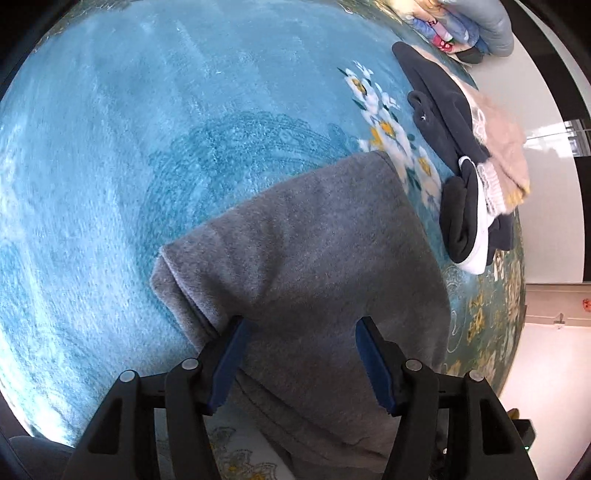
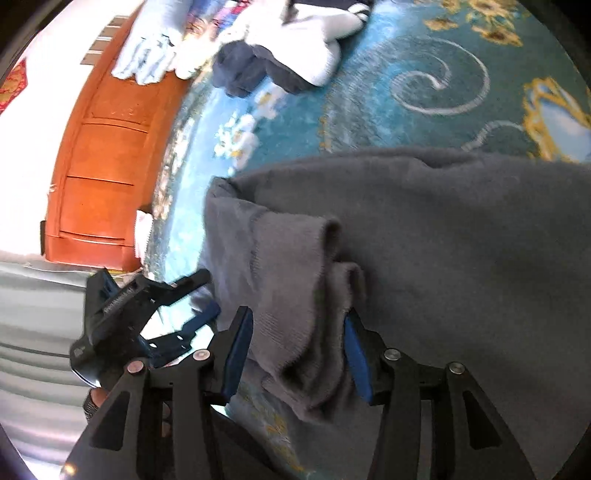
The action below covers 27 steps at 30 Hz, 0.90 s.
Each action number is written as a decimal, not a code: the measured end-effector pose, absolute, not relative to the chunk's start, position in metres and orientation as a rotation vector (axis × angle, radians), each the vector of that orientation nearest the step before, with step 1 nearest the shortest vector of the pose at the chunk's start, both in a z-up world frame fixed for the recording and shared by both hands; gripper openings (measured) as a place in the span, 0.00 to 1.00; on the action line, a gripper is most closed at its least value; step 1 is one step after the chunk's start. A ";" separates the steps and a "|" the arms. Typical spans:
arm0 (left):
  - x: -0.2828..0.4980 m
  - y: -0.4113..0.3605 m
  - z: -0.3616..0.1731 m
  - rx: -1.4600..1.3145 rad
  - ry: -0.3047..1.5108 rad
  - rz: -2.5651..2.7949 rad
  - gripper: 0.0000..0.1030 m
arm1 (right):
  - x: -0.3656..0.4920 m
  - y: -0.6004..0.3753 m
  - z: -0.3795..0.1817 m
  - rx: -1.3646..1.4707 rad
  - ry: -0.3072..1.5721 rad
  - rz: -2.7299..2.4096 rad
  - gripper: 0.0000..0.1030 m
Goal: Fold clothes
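Observation:
A grey fleece garment [image 1: 314, 258] lies on a blue patterned carpet [image 1: 147, 147]. My left gripper [image 1: 304, 347] hovers over its near part. The jaws stand wide apart and the cloth lies flat under them, with no pad pressing on it. In the right wrist view the same grey garment [image 2: 461, 240] spreads to the right, and a bunched ribbed sleeve end [image 2: 295, 295] runs between the blue pads of my right gripper [image 2: 297, 343], filling the gap and touching both. The left gripper [image 2: 205, 293] shows at the left of that view, beside the garment's edge.
A heap of dark navy clothes [image 1: 450, 147] and a pink knit [image 1: 502, 147] lies at the carpet's right edge, with a folded stack [image 1: 465, 26] beyond. In the right wrist view this pile [image 2: 295, 48] is at the top, and orange wooden furniture [image 2: 103, 166] borders the carpet [image 2: 369, 110].

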<state>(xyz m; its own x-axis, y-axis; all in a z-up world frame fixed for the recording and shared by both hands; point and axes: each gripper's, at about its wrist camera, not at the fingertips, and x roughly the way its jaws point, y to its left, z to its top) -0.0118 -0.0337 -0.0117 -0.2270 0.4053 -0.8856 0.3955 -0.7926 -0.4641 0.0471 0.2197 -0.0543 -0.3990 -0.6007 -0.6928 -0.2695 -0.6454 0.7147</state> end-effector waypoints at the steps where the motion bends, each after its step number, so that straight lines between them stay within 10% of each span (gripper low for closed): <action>1: -0.013 -0.031 -0.011 -1.952 -0.987 2.246 0.63 | 0.046 0.218 -0.055 1.562 -1.192 -2.146 0.49; 8: -0.013 -0.035 -0.003 -1.918 -0.980 2.252 0.63 | 0.036 0.206 -0.043 1.609 -1.072 -2.203 0.10; 27: -0.019 -0.009 -0.002 -1.968 -0.775 2.236 0.63 | 0.052 0.229 -0.053 1.708 -1.041 -2.271 0.09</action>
<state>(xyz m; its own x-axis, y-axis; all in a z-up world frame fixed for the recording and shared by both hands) -0.0188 -0.0088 -0.0016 -0.1812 0.3679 -0.9121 0.2754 -0.8713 -0.4061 0.0517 0.2287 -0.0532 -0.3582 -0.4733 -0.8047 -0.3006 -0.7576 0.5794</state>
